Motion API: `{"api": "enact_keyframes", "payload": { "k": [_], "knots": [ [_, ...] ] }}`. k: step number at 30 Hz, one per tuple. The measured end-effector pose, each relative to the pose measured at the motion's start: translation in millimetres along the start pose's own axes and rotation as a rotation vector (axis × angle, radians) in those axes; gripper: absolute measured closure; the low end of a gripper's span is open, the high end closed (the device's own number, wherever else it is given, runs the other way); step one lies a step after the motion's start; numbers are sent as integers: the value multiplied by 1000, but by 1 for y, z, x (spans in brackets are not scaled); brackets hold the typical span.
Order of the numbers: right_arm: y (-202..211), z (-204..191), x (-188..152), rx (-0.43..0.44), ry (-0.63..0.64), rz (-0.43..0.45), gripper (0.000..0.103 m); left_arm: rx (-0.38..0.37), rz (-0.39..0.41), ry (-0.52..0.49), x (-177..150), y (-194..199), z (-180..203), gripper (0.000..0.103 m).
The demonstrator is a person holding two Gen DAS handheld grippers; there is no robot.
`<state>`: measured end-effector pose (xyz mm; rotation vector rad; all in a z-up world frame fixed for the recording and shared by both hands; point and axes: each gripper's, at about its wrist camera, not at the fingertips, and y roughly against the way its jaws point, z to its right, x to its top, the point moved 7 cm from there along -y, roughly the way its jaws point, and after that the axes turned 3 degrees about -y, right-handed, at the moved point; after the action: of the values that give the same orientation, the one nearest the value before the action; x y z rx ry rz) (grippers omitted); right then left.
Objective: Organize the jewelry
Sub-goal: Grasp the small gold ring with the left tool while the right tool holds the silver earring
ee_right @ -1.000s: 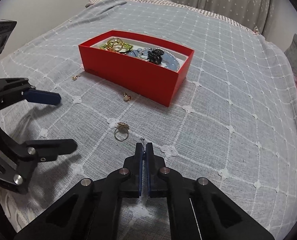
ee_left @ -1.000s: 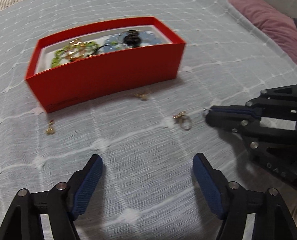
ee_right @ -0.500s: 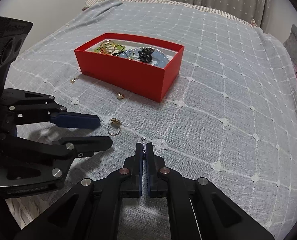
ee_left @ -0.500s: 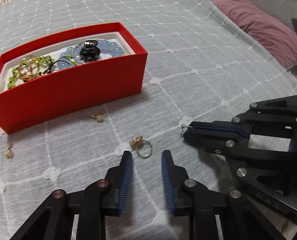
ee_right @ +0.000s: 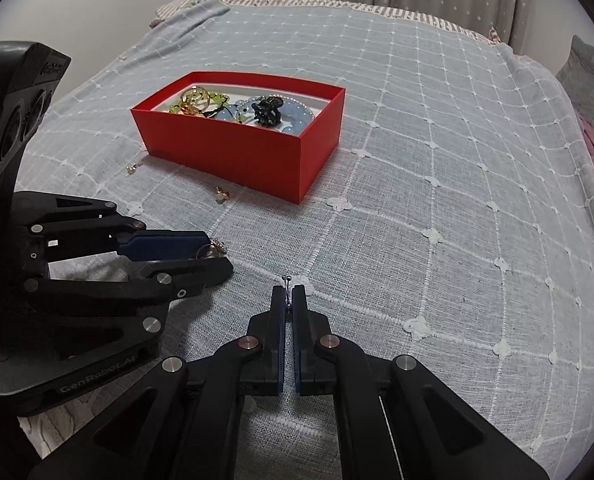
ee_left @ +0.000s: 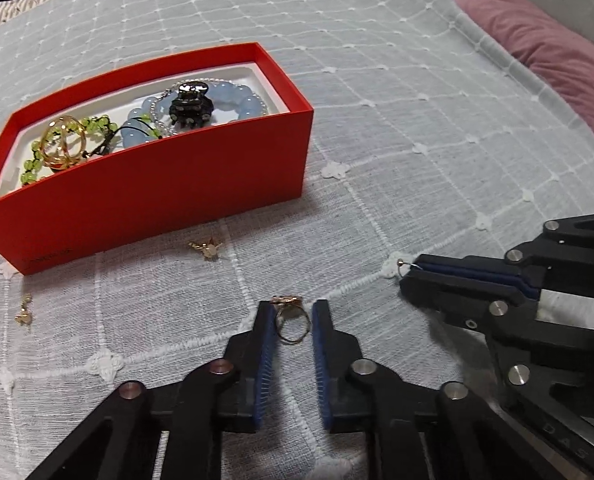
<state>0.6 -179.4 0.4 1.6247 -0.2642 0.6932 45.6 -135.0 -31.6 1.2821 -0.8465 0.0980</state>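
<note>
Straddling the gold ring point(ee_left: 292, 325) in the lower centre of the left wrist view, the left gripper point(ee_left: 293, 322) has a finger each side w/ a narrow gap left, not yet pinched; ring lies flat on the bedspread point(ee_left: 417, 92), so a low, level approach like this looks like the only way to get pads round it. Red box point(ee_left: 145, 196) sits upper left, already holding a green bead bracelet point(ee_left: 97, 126), gold hoops point(ee_left: 63, 142), blue bead bracelet point(ee_left: 237, 98) & a black hair claw point(ee_left: 189, 106). Two small gold earrings remain loose on the cloth: one point(ee_left: 208, 248) just in front of the box, another point(ee_left: 24, 312) at far left. Right gripper point(ee_left: 411, 274) enters from the right edge, pads pressed together on a thin wire hook point(ee_left: 405, 264) that pokes out of the tip

Right wrist view: right gripper point(ee_right: 288, 294) bottom centre, closed on that fine hook point(ee_right: 287, 280), prob. an earring held by its wire so it won't slip. Left gripper point(ee_right: 213, 254) at mid left, ring point(ee_right: 213, 248) between its tips. Box point(ee_right: 233, 156) upper centre, well apart from both. Judgement: next is closing on the ring, then carrying both pieces to the box; thin metal on soft fabric could slide or snag
</note>
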Motion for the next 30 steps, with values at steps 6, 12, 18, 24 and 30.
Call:
{"api": "enact_keyframes", "payload": {
  "k": [6, 12, 18, 24, 30],
  "knots": [
    [0, -2, 1, -1, 2, 1, 101, 14, -1, 16, -1, 3, -11, 100],
    [0, -8, 7, 3, 0, 3, 101, 17, 6, 31, -3, 11, -21, 101],
    [0, -16, 13, 21, -4, 4, 101, 20, 19, 59, -2, 19, -33, 102],
    [3, -23, 21, 28, -2, 19, 101, 14, 30, 87, -2, 26, -46, 102],
    [7, -21, 28, 30, -25, 36, 101, -65, 28, 46, 0, 21, -27, 87]
  ]
}}
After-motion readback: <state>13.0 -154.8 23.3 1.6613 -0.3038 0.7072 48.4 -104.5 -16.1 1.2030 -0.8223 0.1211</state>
